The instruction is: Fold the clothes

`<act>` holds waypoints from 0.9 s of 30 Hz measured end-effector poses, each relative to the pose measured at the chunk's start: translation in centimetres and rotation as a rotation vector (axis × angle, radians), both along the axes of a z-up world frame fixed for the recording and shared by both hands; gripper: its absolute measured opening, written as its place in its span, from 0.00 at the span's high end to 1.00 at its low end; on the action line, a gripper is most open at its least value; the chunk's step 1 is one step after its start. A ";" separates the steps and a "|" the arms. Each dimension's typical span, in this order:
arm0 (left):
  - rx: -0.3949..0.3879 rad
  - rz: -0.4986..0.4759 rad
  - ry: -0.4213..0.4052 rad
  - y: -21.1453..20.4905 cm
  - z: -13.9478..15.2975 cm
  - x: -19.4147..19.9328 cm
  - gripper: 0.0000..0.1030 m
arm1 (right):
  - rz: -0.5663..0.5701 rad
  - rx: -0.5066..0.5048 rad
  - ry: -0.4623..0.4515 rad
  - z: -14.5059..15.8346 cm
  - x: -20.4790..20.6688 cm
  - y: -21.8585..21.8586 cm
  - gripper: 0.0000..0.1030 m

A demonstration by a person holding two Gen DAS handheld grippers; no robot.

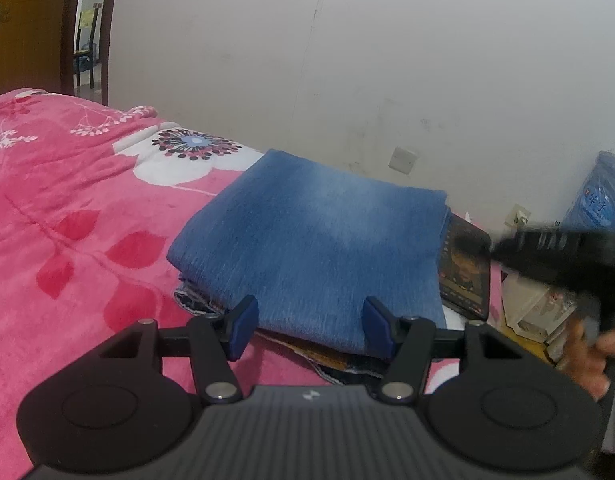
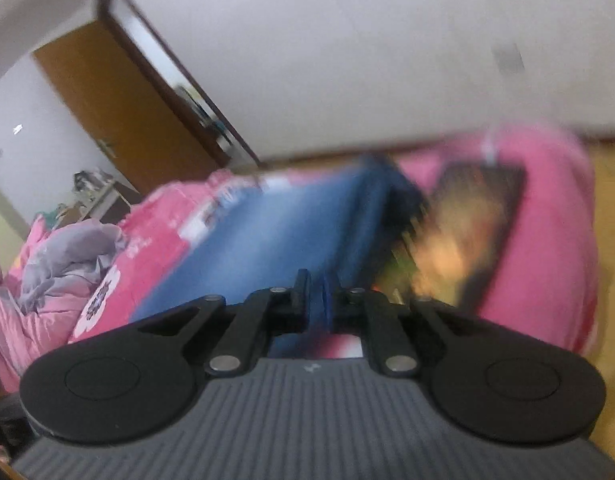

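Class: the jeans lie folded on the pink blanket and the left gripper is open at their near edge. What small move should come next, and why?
Probably ease the left gripper back from the jeans: they already lie in a neat folded stack on the blanket, and nothing is pinched between its open fingers.

Seen through motion blur, the right gripper (image 2: 316, 300) holds its fingers (image 2: 301, 298) pressed together with nothing visibly between them, above folded blue jeans (image 2: 267, 232) on a bed covered by a pink floral blanket (image 2: 555, 240). A dark tablet (image 2: 467, 232) with a lit screen lies just beside the jeans. Crumpled grey clothing (image 2: 67, 252) sits at far left; a wooden door (image 2: 119, 116) stands open behind.
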State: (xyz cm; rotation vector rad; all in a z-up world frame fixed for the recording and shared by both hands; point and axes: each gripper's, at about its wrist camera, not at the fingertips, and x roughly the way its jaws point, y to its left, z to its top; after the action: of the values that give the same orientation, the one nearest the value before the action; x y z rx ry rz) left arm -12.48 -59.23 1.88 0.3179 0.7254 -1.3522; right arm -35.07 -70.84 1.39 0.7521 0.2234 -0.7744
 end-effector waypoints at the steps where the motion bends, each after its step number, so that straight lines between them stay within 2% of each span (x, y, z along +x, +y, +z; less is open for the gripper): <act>1: 0.001 0.002 -0.002 0.1 0.0 0.0 0.37 | 0.004 -0.039 0.001 0.9 0.6 0.1 0.93; 3: 0.007 0.016 -0.002 0.2 -0.2 0.2 0.33 | 0.028 -0.048 0.002 1.3 1.4 -0.3 0.93; 6: 0.006 0.037 0.037 0.6 -0.6 1.0 0.32 | 0.080 -0.008 0.065 -0.1 2.7 -0.7 0.93; 8: 0.004 0.052 0.062 1.2 -0.8 1.5 0.33 | 0.102 0.018 0.081 -1.7 2.5 1.0 0.93; 9: 0.007 0.058 0.063 1.6 -0.8 1.7 0.33 | 0.110 -0.008 0.097 -1.8 2.2 2.4 0.93; 10: 0.006 0.064 0.058 2.0 -0.8 1.9 0.33 | 0.115 -0.050 0.119 -1.7 1.8 3.9 0.92; 15: -0.029 0.112 0.079 5.3 0.2 2.7 0.33 | 0.247 -0.013 0.144 -1.9 0.2 8.0 0.91; 18: -0.056 0.136 0.083 7.8 1.5 2.6 0.32 | 0.267 -0.064 0.183 -0.9 -0.1 10.7 0.89; 22: -0.080 0.153 0.033 11.3 4.2 1.4 0.21 | 0.265 -0.115 0.179 1.6 -1.3 13.3 0.66; 25: -0.113 0.161 -0.008 14.1 6.7 0.2 0.06 | 0.263 -0.157 0.189 3.4 -2.2 15.7 0.48; 26: -0.127 0.167 -0.023 15.2 7.6 -0.4 0.01 | 0.262 -0.165 0.194 3.7 -2.5 16.6 0.43; 27: -0.140 0.175 -0.037 16.1 8.3 -0.9 0.00 | 0.258 -0.171 0.197 4.1 -2.7 17.4 0.41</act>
State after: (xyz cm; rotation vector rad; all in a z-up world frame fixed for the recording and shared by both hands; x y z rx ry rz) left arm -13.34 -43.15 10.17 0.1637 0.6099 -1.2209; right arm -37.72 -53.41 5.45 0.4733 0.4183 -0.6130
